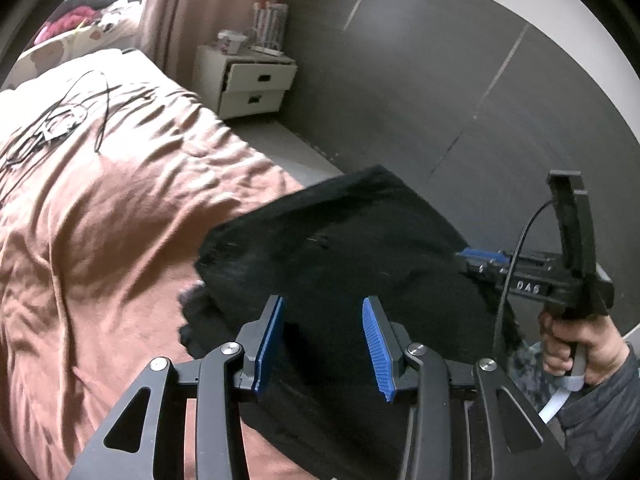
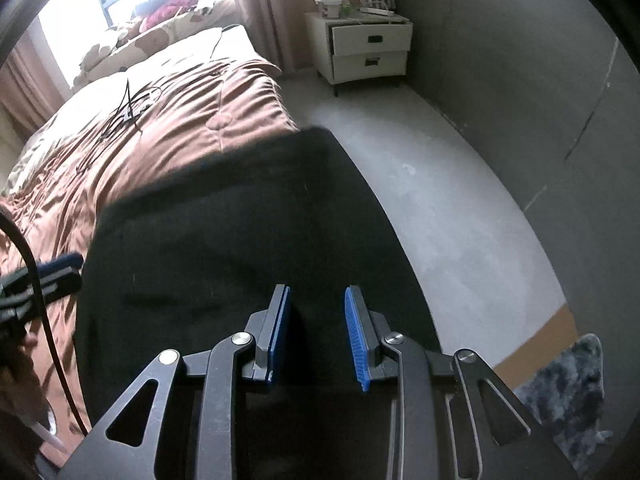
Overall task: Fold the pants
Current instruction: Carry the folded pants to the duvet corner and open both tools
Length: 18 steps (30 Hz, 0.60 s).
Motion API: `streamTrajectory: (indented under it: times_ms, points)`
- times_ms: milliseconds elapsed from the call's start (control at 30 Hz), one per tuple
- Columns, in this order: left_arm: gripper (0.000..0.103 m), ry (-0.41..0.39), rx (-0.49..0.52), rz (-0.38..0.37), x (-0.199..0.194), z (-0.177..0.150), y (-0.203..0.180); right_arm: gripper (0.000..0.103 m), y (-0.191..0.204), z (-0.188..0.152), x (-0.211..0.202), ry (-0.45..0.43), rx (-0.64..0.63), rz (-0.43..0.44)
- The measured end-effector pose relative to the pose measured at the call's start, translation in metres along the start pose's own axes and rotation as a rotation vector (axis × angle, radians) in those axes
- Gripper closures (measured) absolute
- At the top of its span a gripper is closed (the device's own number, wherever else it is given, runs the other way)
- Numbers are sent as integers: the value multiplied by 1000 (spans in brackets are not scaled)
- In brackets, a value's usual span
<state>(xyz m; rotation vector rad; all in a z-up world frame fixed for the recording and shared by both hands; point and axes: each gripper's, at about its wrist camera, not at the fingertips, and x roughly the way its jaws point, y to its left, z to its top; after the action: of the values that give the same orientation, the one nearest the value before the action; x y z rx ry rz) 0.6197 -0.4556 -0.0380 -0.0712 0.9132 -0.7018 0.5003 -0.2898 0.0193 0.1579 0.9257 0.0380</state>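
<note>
The black pants [image 1: 340, 248] form a thick folded slab, lifted over the near corner of the bed and blurred at the far edge. My left gripper [image 1: 324, 304] has black cloth filling the gap between its blue pads [image 1: 272, 344]; it grips the slab's left side. The right gripper [image 1: 480, 258], in a person's hand [image 1: 576, 344], clamps the slab's right edge. In the right wrist view the pants [image 2: 240, 220] reach out past the bed over the floor. The right gripper [image 2: 317, 292] is closed on them, and the left gripper [image 2: 60, 266] bites their left edge.
A brown quilt [image 1: 100, 208] covers the bed, with black cables [image 1: 60, 120] lying on it and pillows and clothes at its head. A white two-drawer nightstand [image 2: 368, 48] stands by the dark wall. Grey floor [image 2: 460, 208] lies to the right, with a fuzzy grey rug [image 2: 568, 396] nearby.
</note>
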Motion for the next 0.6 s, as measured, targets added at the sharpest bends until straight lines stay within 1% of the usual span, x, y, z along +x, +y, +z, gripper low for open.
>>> streamTrajectory:
  times_ms: [133, 200, 300, 400, 467, 533, 600]
  points:
    - [60, 6, 31, -8, -4, -6, -25, 77, -12, -26, -17, 1, 29, -3]
    - [60, 18, 37, -18, -3, -10, -32, 77, -16, -37, -21, -2, 39, 12]
    - [60, 31, 46, -24, 1, -16, -39, 77, -18, -57, -26, 11, 28, 17]
    - [60, 54, 38, -34, 6, -25, -41, 77, -25, -75, -31, 25, 52, 30]
    - [60, 71, 32, -36, 8, -32, -42, 77, -31, -82, -33, 37, 71, 32]
    - [60, 87, 49, -24, 5, -39, -46, 77, -36, -90, -34, 54, 97, 37]
    - [60, 92, 65, -19, -1, -43, -49, 77, -37, -96, -37, 60, 105, 19]
